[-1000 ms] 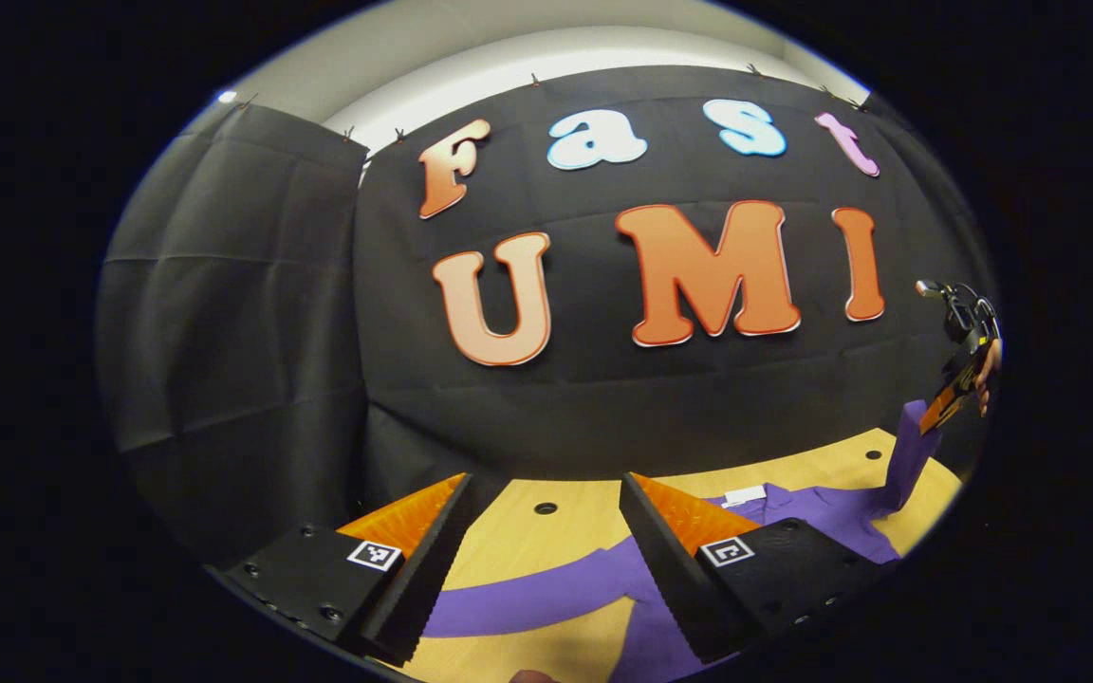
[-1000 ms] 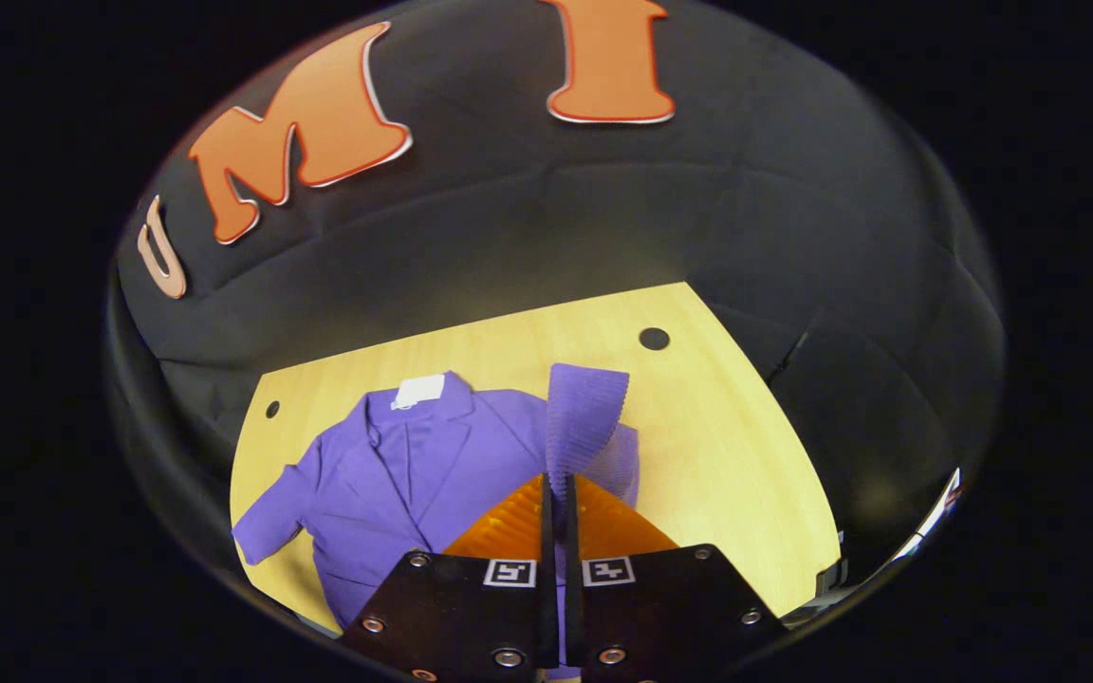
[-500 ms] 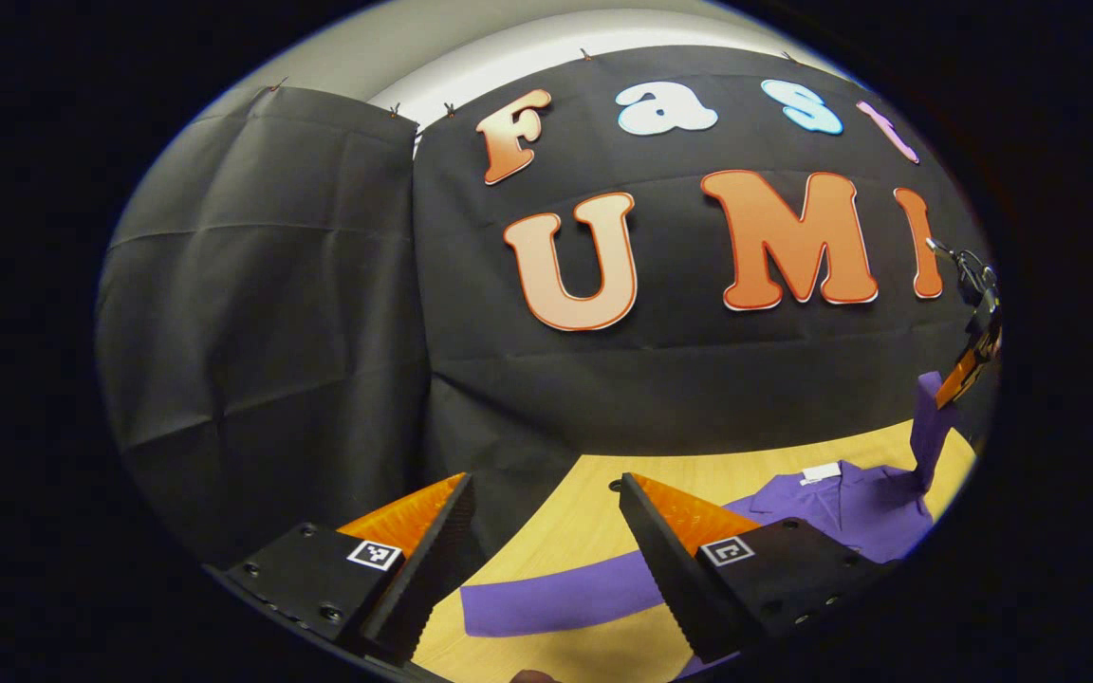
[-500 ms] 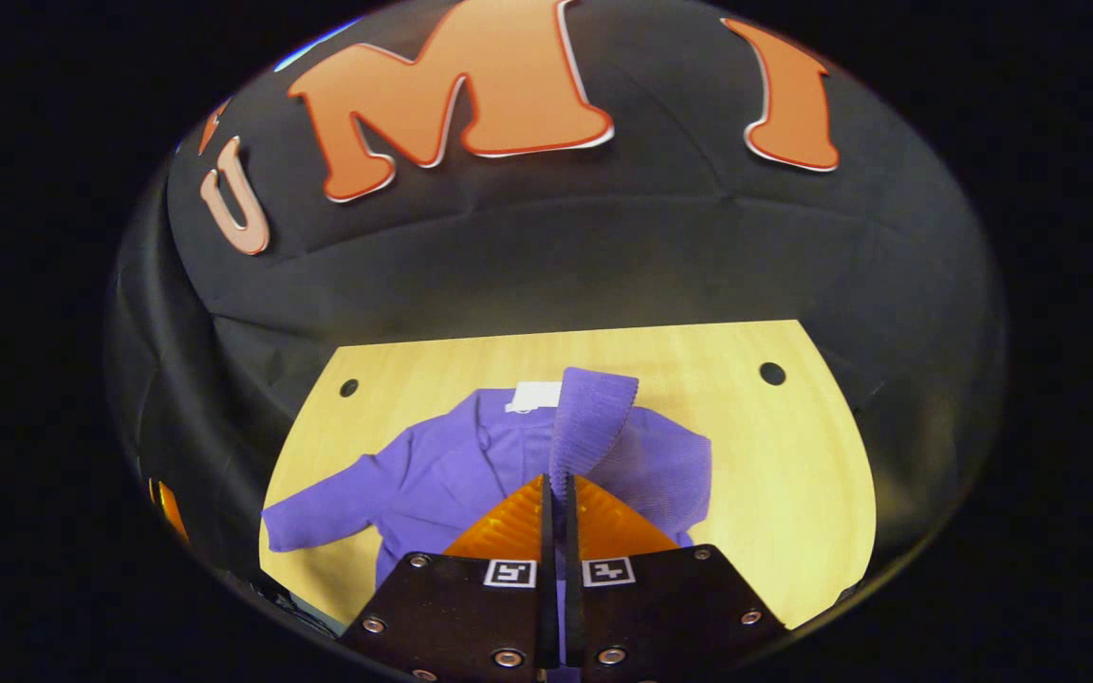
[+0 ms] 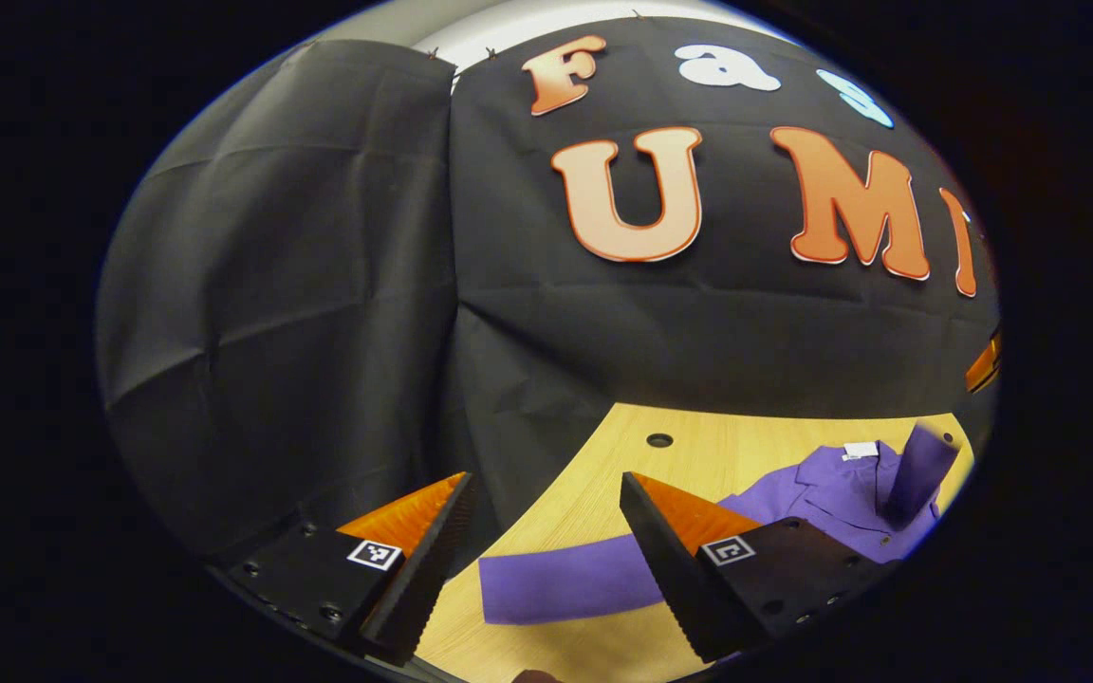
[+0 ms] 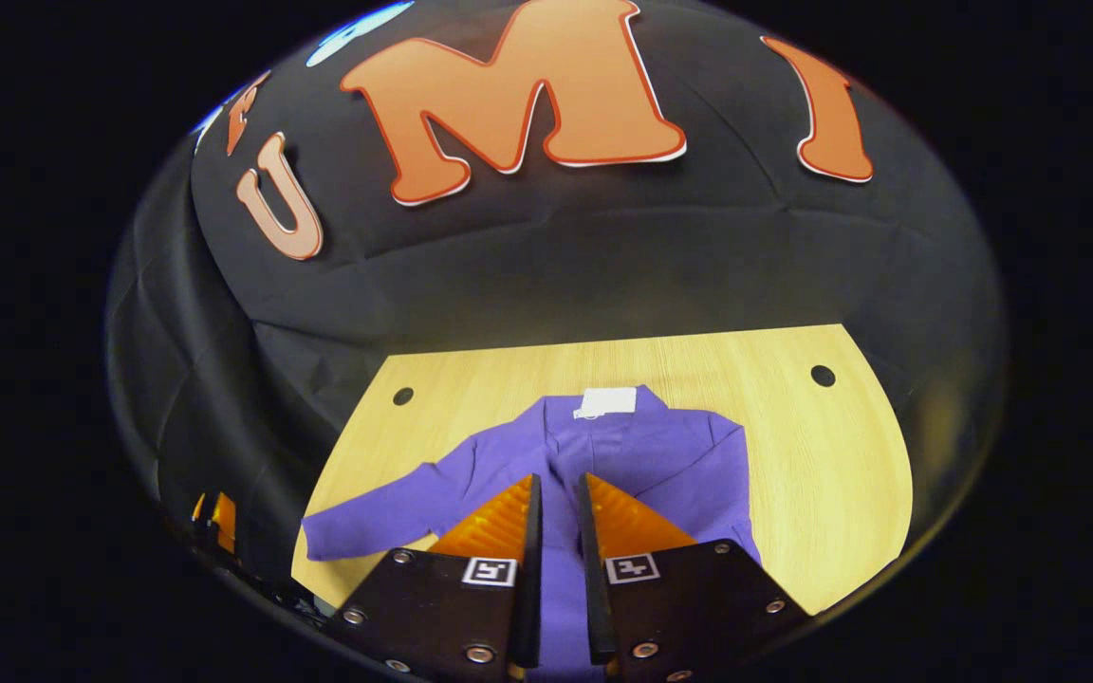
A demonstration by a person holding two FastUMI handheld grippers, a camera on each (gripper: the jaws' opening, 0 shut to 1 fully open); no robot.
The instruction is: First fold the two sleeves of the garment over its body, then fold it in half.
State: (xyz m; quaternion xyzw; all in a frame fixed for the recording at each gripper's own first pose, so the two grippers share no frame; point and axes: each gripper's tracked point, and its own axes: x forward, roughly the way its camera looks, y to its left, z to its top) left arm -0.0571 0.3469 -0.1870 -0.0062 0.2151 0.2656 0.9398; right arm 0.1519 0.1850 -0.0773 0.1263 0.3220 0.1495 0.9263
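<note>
Right gripper view: our right gripper (image 6: 556, 531) fingers slightly parted, empty, above purple knit jacket (image 6: 622, 455); left gripper (image 5: 542, 531) wide open, poised over its flat sleeve (image 5: 570, 585).

Our right gripper (image 6: 556, 512) no longer pinches the right sleeve (image 5: 917, 465): its fingers now stand slightly apart, where a second ago they were pressed together on the cuff. In the left gripper view the released sleeve leans over the purple garment (image 6: 603, 455) at about 4 o'clock, blurred, instead of hanging upright. In the right gripper view the garment now sits centred at 6 o'clock. Our left gripper (image 5: 546, 531) has swung leftward, so the left sleeve (image 5: 565, 588) now lies between its fingers.
</note>
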